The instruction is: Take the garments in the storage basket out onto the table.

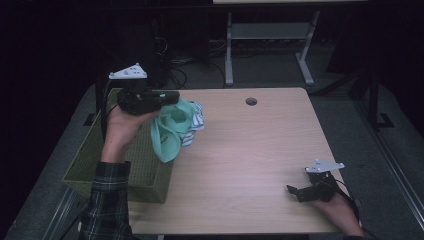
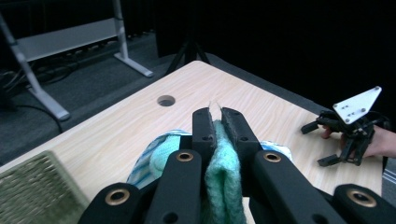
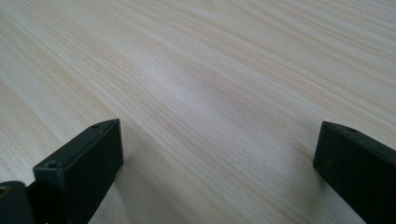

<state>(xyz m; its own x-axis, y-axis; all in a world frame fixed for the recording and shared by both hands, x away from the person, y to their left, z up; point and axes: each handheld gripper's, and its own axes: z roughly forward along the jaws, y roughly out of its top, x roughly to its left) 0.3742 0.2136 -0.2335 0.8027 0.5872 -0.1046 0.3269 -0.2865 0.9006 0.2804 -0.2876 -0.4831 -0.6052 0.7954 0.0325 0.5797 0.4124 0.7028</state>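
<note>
A mint-green knitted cloth (image 1: 167,131) hangs from my left gripper (image 1: 175,96), which is shut on it above the table's left side, by the basket's right edge. In the left gripper view the green cloth (image 2: 223,182) is pinched between the two black jaws of the left gripper (image 2: 215,113). A blue-and-white striped cloth (image 1: 196,125) lies on the table under and behind the green one. My right gripper (image 1: 295,192) rests low at the table's near right corner, open, with only bare wood between the jaws of the right gripper (image 3: 219,149).
An olive woven basket (image 1: 141,165) stands at the table's left edge, under my left forearm. The light wooden table (image 1: 250,150) has a round cable hole (image 1: 251,101) near its far edge. A desk frame stands on the dark floor beyond.
</note>
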